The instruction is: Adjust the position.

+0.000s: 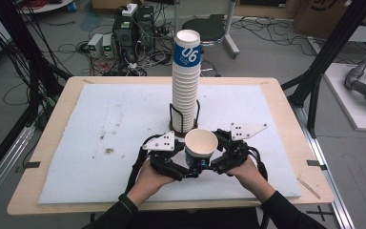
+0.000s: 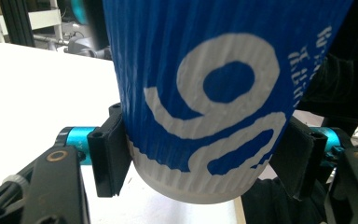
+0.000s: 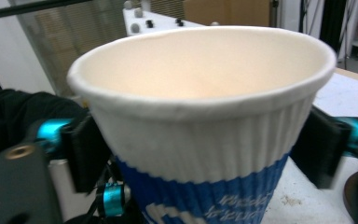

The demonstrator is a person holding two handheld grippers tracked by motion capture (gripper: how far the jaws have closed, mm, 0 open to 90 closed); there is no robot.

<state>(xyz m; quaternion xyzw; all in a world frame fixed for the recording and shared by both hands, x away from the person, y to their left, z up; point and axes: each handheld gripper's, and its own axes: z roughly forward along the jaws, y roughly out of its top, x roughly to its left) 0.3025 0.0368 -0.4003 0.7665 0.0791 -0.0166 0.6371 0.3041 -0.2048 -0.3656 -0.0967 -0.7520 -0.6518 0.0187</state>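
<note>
Two sets of black jaws flank one paper cup [image 1: 200, 147]: the left gripper [image 1: 187, 168] pinches its blue lower wall hard, pads pressed in at nine and three o'clock, while the right gripper [image 1: 215, 162] brackets the white band under the rim, contact unclear. Cup upright over the white mat [image 1: 100, 133], tall cup stack [image 1: 186, 81] just beyond at twelve o'clock.

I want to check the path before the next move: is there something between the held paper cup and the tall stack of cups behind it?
Nothing visible. The paper cup, clamped low by the left hand-held gripper, sits just in front of the stack of cups; only bare white mat lies around.
</note>
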